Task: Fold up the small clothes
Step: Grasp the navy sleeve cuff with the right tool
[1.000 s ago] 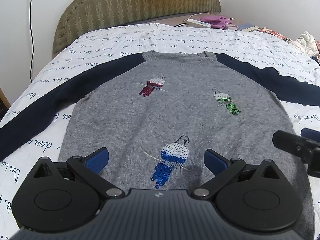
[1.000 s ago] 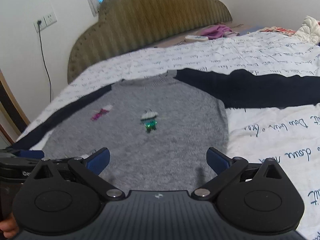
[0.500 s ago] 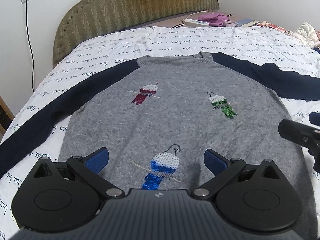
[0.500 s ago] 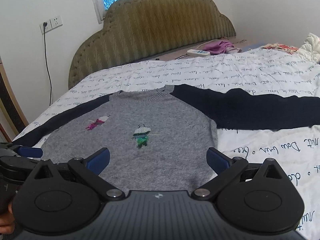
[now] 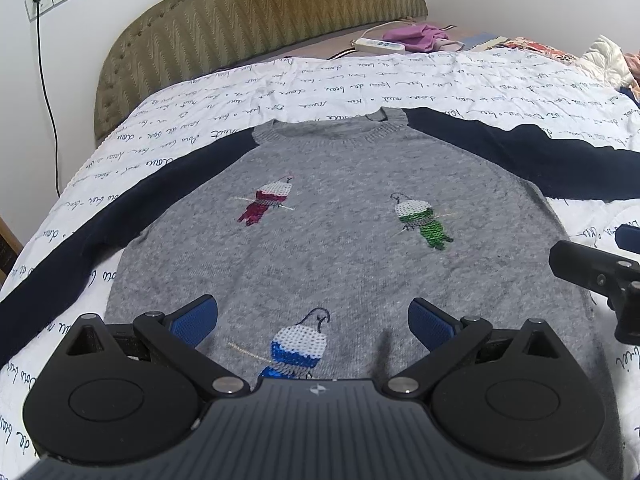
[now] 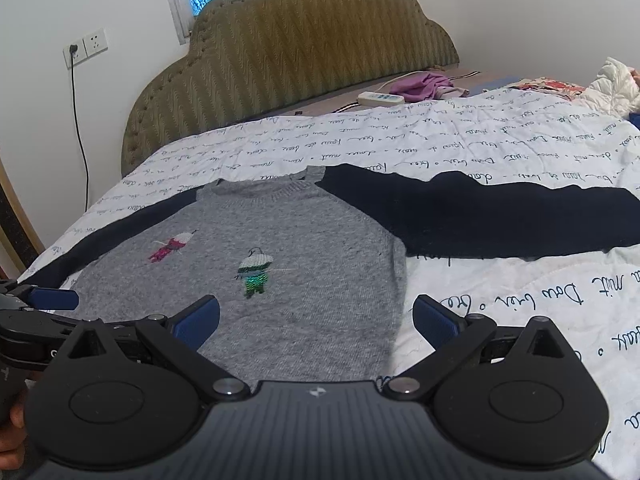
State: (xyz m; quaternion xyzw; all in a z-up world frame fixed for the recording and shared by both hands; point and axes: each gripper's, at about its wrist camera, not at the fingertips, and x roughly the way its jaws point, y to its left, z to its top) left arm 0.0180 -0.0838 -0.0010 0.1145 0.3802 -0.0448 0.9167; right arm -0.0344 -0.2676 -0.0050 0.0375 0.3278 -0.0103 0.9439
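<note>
A small grey sweater with navy sleeves and three sequin birds lies flat, front up, on the white quilt, both sleeves spread out sideways. It also shows in the right wrist view. My left gripper is open and empty above the sweater's lower hem, over the blue bird. My right gripper is open and empty above the sweater's lower right corner. The right gripper also shows at the right edge of the left wrist view.
The bed carries a white quilt with script print. A padded olive headboard stands behind. A power strip and purple cloth lie near the headboard. More clothes are piled at the far right.
Both grippers have risen and pulled back toward the foot of the bed, so the sweater sits lower and smaller in view. Both stay open and empty.
</note>
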